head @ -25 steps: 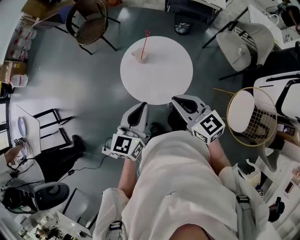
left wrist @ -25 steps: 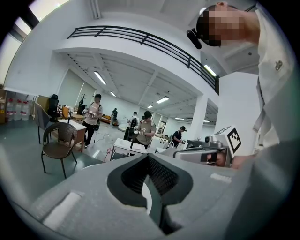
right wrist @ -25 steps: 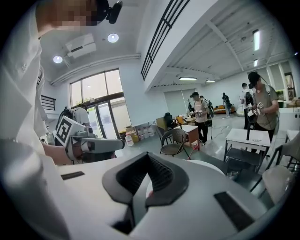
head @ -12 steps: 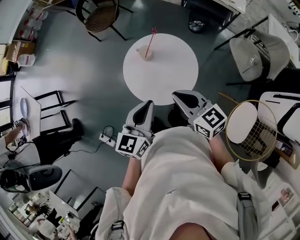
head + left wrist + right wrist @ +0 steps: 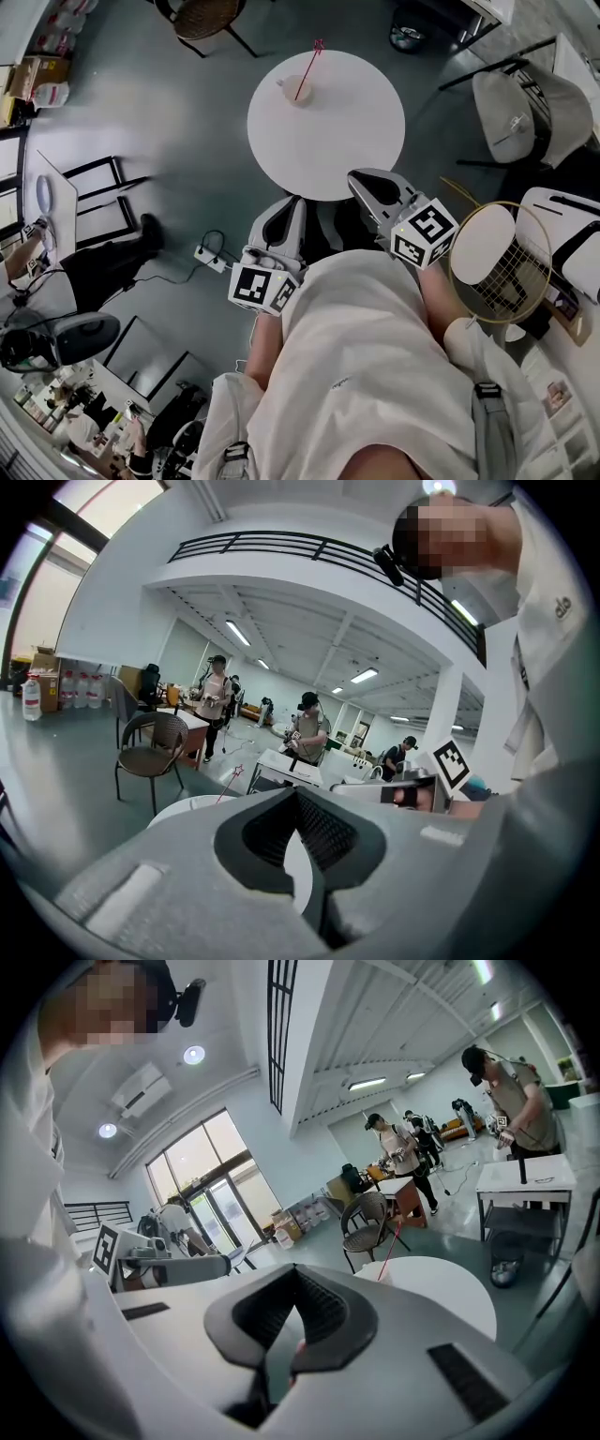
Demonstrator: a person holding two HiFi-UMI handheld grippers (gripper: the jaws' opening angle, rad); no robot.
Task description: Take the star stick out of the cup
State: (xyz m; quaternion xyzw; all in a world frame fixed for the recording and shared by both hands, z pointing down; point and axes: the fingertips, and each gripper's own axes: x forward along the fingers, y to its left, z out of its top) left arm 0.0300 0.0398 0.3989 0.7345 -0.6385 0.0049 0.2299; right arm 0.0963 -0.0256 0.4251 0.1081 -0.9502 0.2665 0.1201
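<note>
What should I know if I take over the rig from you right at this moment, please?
Left gripper: shut, empty, at the near edge of the table.
Right gripper: shut, empty, also at the near edge.
Cup: on the table's far side, with the star stick leaning in it.
Done: nothing; the stick is untouched.
Left: reach across, open a gripper, grip the stick and lift it out.

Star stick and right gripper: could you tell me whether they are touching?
Apart. The head view shows the star stick in the cup at the far side of the table, a bare stretch of it away from the right gripper.
</note>
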